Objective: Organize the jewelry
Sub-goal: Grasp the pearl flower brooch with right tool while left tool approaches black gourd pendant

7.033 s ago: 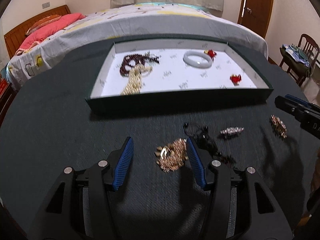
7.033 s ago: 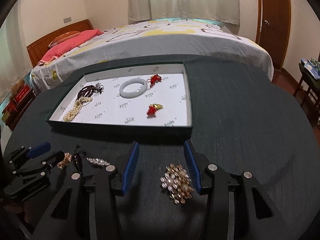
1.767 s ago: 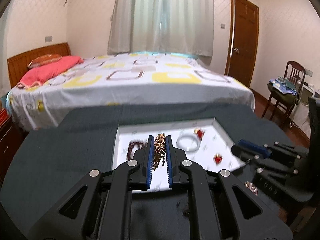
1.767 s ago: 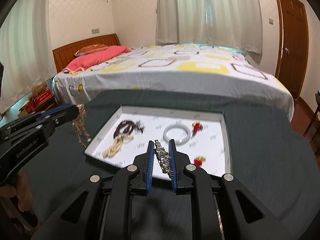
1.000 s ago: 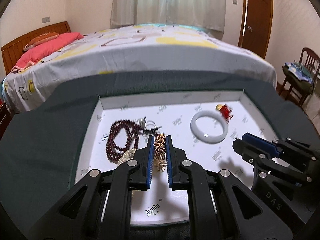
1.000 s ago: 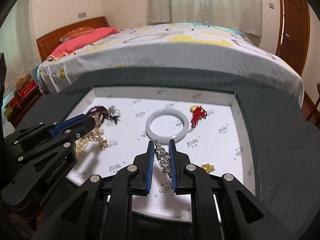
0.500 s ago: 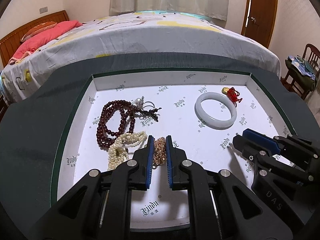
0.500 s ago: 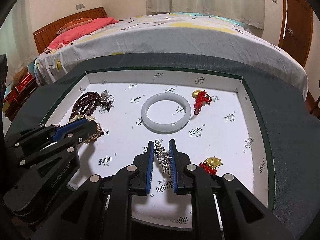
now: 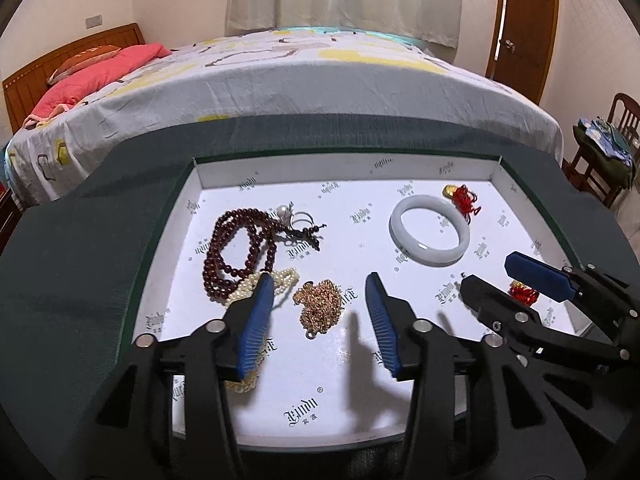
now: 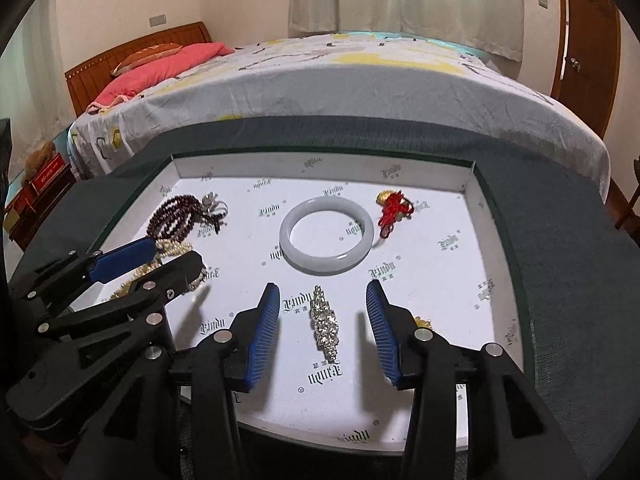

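Observation:
A white-lined tray sits on the dark green table. My left gripper is open over the tray, with a gold chain lying loose on the lining between its fingers. My right gripper is open, with a silver rhinestone brooch lying on the lining between its fingers. In the tray also lie a dark red bead necklace, a pearl strand, a white jade bangle and a red-and-gold charm. The right gripper also shows in the left wrist view.
A second red-and-gold charm lies by the right gripper's fingers. A bed stands just behind the table. A wooden door and a chair with clothes are at the right. The tray's walls rise a little above its floor.
Both grippers have opened. The gold chain has dropped from the left one and the silver brooch from the right one onto the tray lining.

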Motion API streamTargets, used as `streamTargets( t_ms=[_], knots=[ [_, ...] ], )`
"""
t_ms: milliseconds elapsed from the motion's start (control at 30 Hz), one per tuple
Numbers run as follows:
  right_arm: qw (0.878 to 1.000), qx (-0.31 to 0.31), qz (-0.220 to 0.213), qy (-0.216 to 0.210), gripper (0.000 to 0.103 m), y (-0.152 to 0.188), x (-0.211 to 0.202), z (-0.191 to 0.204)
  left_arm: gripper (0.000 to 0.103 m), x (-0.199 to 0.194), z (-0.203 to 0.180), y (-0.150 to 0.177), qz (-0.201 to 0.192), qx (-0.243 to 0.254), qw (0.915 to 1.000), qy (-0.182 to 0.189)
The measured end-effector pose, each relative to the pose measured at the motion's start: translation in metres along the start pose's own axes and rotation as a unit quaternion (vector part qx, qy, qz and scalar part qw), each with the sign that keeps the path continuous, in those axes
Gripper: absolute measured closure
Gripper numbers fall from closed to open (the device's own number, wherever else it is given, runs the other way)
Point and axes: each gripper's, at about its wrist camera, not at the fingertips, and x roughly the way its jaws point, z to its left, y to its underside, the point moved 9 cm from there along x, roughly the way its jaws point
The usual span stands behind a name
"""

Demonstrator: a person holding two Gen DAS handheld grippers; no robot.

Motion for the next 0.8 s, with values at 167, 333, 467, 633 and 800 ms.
streamTargets(
  t_ms=[167, 333, 467, 633, 800],
  knots=[
    [1.000, 0.001, -0.013, 0.002, 0.056, -0.005, -0.016, -0.001, 0.049, -0.016, 0.000, -0.008, -0.014, 0.002, 0.9999, -0.010],
    [1.000, 0.004, -0.029, 0.007, 0.046, -0.009, -0.038, -0.006, 0.038, -0.039, 0.000, -0.015, -0.031, -0.003, 0.9994, -0.011],
    [0.999, 0.010, -0.044, 0.016, 0.039, -0.008, -0.062, -0.017, 0.032, -0.063, -0.002, -0.017, -0.051, -0.001, 0.9986, -0.009],
    [0.998, 0.021, -0.048, 0.031, 0.035, 0.004, -0.087, -0.036, 0.027, -0.087, -0.004, -0.011, -0.063, -0.002, 0.9979, -0.014],
    [0.997, 0.041, -0.037, 0.050, 0.033, 0.031, -0.105, -0.062, 0.025, -0.105, -0.004, 0.008, -0.060, -0.009, 0.9980, -0.018]
  ],
)
